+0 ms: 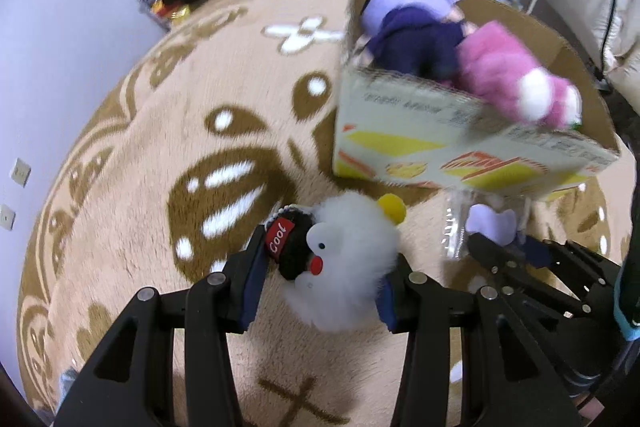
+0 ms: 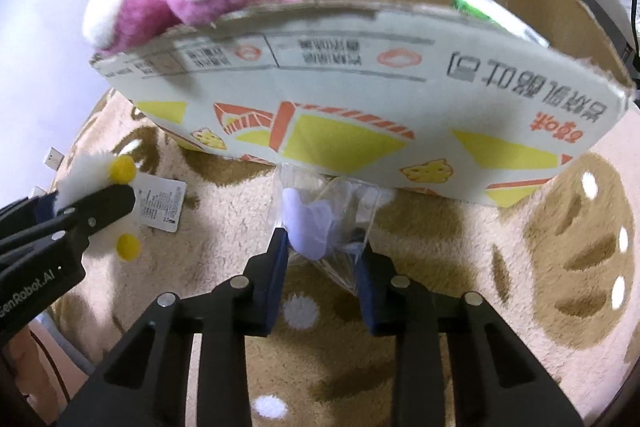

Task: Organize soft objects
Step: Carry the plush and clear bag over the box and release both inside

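We carry toys toward the printed cardboard box (image 2: 360, 95): left claw (image 1: 320, 279) clamping a fluffy white plush (image 1: 352, 267), right claw (image 2: 322, 259) pinching a plastic-bagged lilac plush (image 2: 310, 227).

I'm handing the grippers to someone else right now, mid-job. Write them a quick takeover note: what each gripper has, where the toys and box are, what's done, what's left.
Left gripper: shut on the white fluffy toy, above the rug.
Right gripper: shut on the bagged lilac toy, just in front of the cardboard box.
Done: pink plush and purple plush already in the box; a green packet also sits inside.
Left: lift both held toys over the near wall and release them into the box.
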